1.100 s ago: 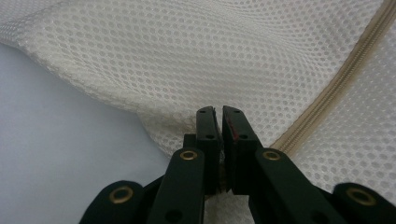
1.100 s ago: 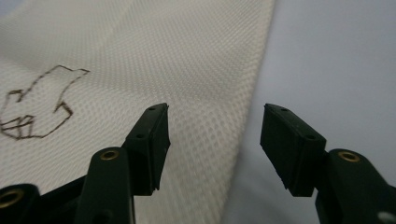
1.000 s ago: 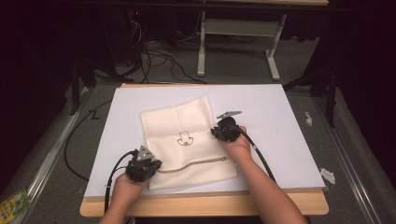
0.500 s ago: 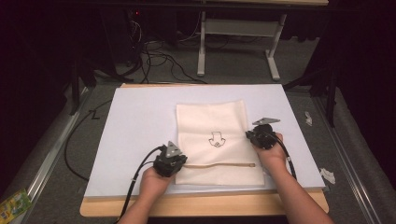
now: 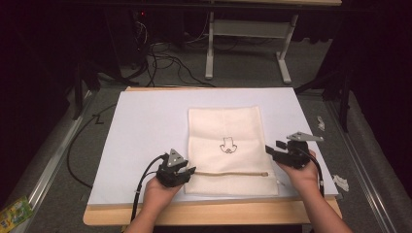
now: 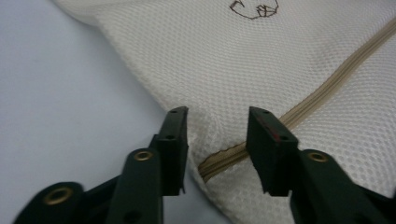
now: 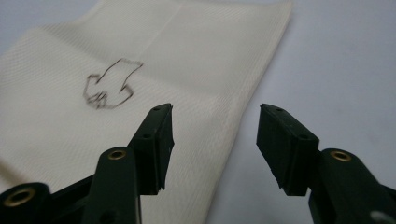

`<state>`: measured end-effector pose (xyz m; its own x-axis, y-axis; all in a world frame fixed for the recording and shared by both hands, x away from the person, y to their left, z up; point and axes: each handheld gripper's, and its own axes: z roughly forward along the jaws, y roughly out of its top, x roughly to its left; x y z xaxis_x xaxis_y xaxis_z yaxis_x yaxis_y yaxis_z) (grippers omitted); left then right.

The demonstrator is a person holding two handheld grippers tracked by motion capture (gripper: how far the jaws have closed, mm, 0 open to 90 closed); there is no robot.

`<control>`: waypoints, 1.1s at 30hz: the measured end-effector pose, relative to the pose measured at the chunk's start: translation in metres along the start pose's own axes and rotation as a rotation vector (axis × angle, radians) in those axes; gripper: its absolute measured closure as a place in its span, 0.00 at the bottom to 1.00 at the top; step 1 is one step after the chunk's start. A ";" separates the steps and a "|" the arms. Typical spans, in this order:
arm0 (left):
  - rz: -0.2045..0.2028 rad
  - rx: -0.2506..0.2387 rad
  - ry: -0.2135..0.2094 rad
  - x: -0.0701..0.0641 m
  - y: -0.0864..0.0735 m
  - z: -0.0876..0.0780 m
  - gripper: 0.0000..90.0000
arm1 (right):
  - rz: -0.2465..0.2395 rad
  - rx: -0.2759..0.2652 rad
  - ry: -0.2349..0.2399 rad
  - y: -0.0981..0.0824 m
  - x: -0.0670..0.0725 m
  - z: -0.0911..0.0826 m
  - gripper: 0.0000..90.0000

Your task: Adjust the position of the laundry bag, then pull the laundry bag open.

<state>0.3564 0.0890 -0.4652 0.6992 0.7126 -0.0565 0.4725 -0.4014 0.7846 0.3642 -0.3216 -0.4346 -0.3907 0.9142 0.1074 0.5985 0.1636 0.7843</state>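
Note:
A cream mesh bag (image 5: 226, 131) lies flat on the white board (image 5: 141, 131), with a small drawn logo (image 5: 227, 145) and a tan zipper (image 5: 233, 173) across its near part. My left gripper (image 5: 192, 170) sits at the bag's left edge by the zipper's end. Its jaws have just been opening, and in the left gripper view (image 6: 217, 135) the mesh and zipper (image 6: 336, 77) lie between them unpressed. My right gripper (image 5: 269, 149) is at the bag's right edge. Its jaws have just been opening too, and they stand apart (image 7: 212, 135) over the bag's edge (image 7: 233, 116).
The board rests on a wooden table (image 5: 209, 216) whose front edge is near the person's forearms. White scraps (image 5: 340, 182) lie to the right of the board. Cables (image 5: 165, 63) and a metal frame (image 5: 248, 43) occupy the floor behind, and a green packet (image 5: 14, 213) lies lower left.
Both grippers carried the bag to the right and squared it up on the board. Both sets of jaws then went from shut on the bag to apart, letting it go.

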 end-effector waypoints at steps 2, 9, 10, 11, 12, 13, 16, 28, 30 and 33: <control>-0.010 -0.048 0.007 0.001 0.001 -0.006 0.53 | -0.014 0.002 0.004 -0.013 0.003 -0.014 0.49; 0.006 -0.083 0.030 -0.004 0.003 -0.005 0.44 | -0.037 0.036 0.031 -0.047 0.004 -0.023 0.58; 0.006 -0.083 0.030 -0.004 0.003 -0.005 0.44 | -0.037 0.036 0.031 -0.047 0.004 -0.023 0.58; 0.013 -0.080 0.029 -0.004 0.003 -0.005 0.43 | -0.045 0.067 0.035 -0.053 0.003 -0.018 0.62; 0.015 -0.082 0.029 -0.004 0.003 -0.004 0.43 | -0.045 0.067 0.035 -0.053 0.003 -0.018 0.62; 0.012 -0.084 0.028 -0.004 0.003 -0.004 0.43 | -0.027 0.102 0.051 -0.055 0.002 -0.014 0.65; -0.013 -0.093 0.005 -0.001 0.000 -0.005 0.43 | 0.008 0.115 0.092 -0.055 -0.003 -0.012 0.67; -0.016 -0.122 -0.001 -0.009 0.001 -0.010 0.42 | -0.006 0.151 0.105 -0.060 0.006 -0.012 0.81; 0.006 -0.128 0.002 -0.013 0.003 -0.012 0.42 | -0.036 0.156 0.097 -0.059 0.009 -0.011 0.84; 0.001 -0.151 -0.014 -0.021 0.005 -0.014 0.41 | -0.067 0.162 0.084 -0.057 0.013 -0.010 0.92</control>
<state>0.3368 0.0797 -0.4516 0.7073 0.7040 -0.0636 0.3864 -0.3097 0.8688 0.3180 -0.3225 -0.4718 -0.4866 0.8661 0.1142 0.6713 0.2870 0.6833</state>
